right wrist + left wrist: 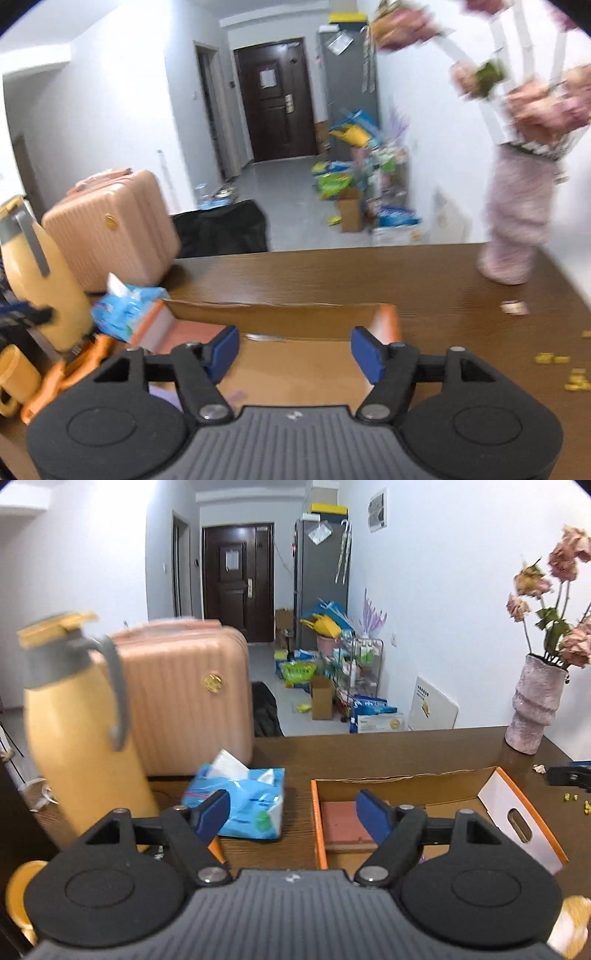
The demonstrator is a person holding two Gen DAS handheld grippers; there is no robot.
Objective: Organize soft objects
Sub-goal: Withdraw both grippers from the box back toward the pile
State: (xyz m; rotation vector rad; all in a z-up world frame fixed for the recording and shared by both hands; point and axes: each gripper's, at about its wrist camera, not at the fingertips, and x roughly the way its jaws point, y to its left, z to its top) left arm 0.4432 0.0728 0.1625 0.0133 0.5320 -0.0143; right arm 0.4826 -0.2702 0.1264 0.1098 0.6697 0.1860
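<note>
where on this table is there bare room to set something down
Bare wood lies between the cardboard box and the table's far edge, running right to the pink vase. Crowded on the left: yellow flask, tissue pack, pink suitcase.

Our right gripper (293,349) hangs with jaws spread wide over the cardboard box (295,363) on the counter (369,277); a tissue pack (123,308) lies beside the box.

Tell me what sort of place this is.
Most likely a lived-in apartment, seen from a brown wooden table. A dark front door ends the hallway, a pink suitcase stands by the table, and a vase of dried roses sits on it.
</note>
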